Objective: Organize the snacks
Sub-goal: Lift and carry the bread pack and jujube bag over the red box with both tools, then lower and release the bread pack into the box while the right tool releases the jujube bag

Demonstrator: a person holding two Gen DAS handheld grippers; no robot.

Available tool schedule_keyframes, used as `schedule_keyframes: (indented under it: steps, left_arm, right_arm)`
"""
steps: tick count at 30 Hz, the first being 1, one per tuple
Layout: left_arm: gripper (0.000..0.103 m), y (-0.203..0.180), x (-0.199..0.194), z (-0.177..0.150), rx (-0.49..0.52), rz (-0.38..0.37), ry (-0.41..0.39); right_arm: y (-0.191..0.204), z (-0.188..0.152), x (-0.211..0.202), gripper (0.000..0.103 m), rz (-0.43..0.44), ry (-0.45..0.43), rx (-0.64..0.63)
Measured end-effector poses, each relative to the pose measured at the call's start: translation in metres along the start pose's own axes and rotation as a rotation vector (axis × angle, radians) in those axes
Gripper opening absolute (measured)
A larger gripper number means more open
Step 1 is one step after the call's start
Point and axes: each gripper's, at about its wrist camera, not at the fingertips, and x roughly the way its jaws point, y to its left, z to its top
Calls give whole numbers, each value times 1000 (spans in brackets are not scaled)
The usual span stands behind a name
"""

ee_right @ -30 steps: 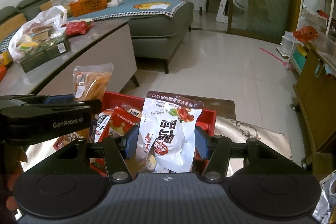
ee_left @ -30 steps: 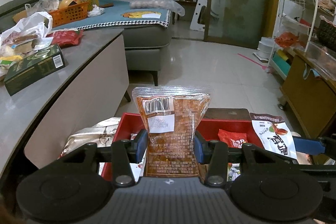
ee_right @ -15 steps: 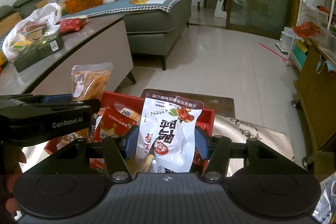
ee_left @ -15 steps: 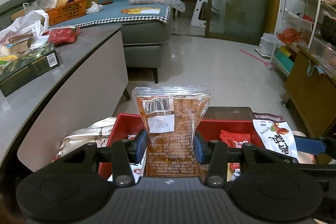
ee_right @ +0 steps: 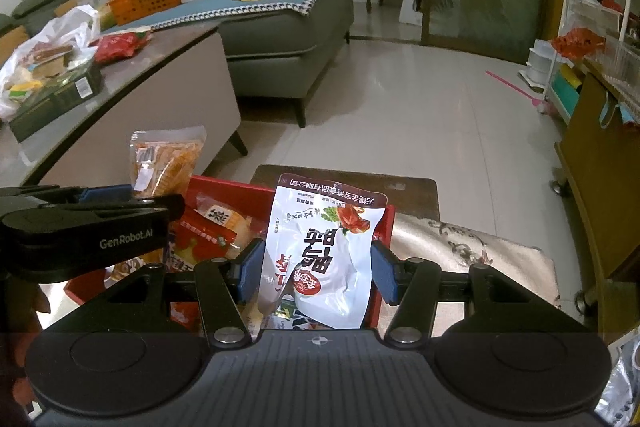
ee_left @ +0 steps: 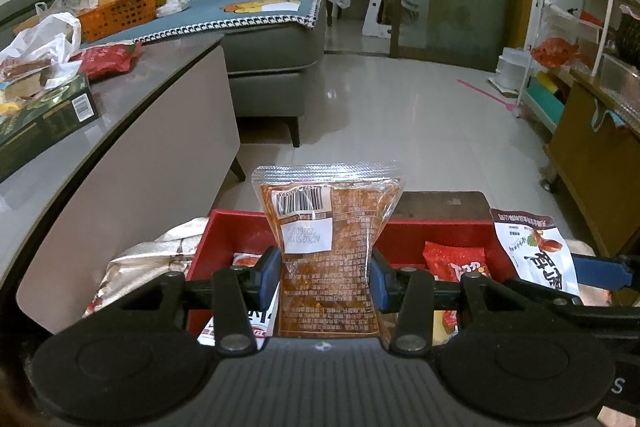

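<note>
Clutter lines the grey tabletop (ee_left: 132,99) on the left: a white plastic bag (ee_left: 38,41) of food, a dark green box (ee_left: 44,115) by the near edge and a red packet (ee_left: 106,59) toward the far corner. Beyond it stand a grey sofa (ee_left: 272,55) with an orange basket (ee_left: 118,13), and a wire rack (ee_left: 576,27) on the right. Down low, the red bin (ee_left: 236,231) sits on a dark stool (ee_right: 344,179) and already holds several packets. Silver wrapping (ee_left: 148,255) lies against its left wall.

Both grippers tilt downward over the bin, side by side. The left gripper (ee_left: 325,279) is clamped on an upright clear pouch of orange snack (ee_left: 328,227) — barcode facing the camera — above the bin's left part. The right gripper (ee_right: 318,267) pinches a white duck-meat packet (ee_right: 324,247) above the bin's right edge.
</note>
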Motion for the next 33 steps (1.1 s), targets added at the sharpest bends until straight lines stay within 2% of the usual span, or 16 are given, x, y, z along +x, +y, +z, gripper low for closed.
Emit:
schedule_keyframes:
  steps: [12, 20, 26, 29, 33]
  left_arm:
    - [39, -5, 23, -8, 19, 7, 72]
    - [40, -8, 29, -11, 42, 21, 85]
    - [49, -9, 30, -10, 45, 17, 106]
    - [53, -11, 29, -9, 61, 22, 112]
    - [54, -13, 25, -10, 86, 29, 109]
  right_arm:
    - [9, -7, 33, 63, 16, 90, -6]
    - [11, -9, 39, 64, 19, 115, -16]
    - [10, -9, 42, 66, 12, 127, -15]
    - [9, -9, 42, 71, 11, 129, -14]
    - [9, -9, 43, 74, 6, 135, -14]
